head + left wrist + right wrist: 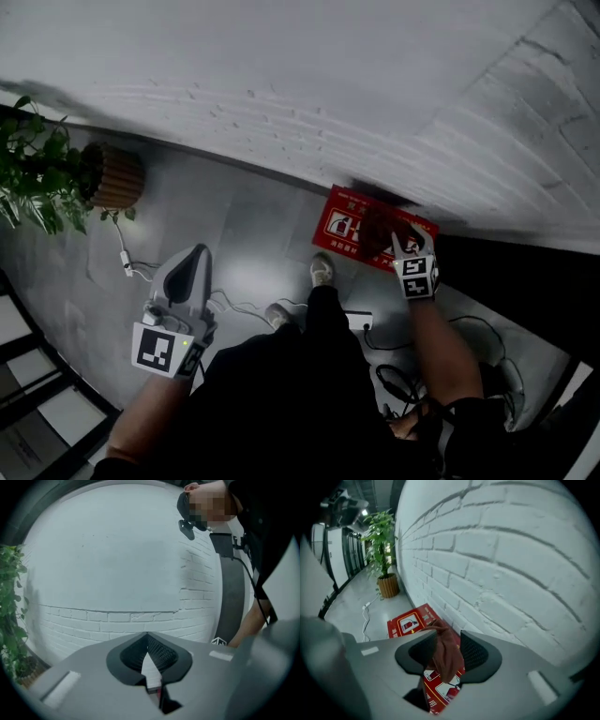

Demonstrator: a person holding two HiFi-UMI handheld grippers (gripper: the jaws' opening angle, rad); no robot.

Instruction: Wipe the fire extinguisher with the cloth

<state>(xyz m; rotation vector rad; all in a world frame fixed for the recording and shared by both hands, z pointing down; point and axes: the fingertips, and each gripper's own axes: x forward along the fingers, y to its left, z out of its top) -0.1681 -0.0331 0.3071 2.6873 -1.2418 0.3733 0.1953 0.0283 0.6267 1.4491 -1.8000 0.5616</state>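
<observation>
A red fire-extinguisher box [345,223] with extinguisher pictures on it lies on the floor at the foot of the white brick wall; no extinguisher itself shows. My right gripper [401,239] hovers over its right end. In the right gripper view the box [408,623] lies below the right gripper [449,645], whose jaws stand apart. A brown-red cloth [446,654] hangs loosely between them, against the left pad. My left gripper [198,251] is out at the left over bare floor, far from the box. Its tips [147,637] meet with nothing between them.
A potted plant [37,178] in a ribbed pot [117,176] stands at the left by the wall. A white cable [127,262] runs from it across the floor. A power strip [359,322] and black cables [403,375] lie near my feet. A dark pillar [506,281] is right of the box.
</observation>
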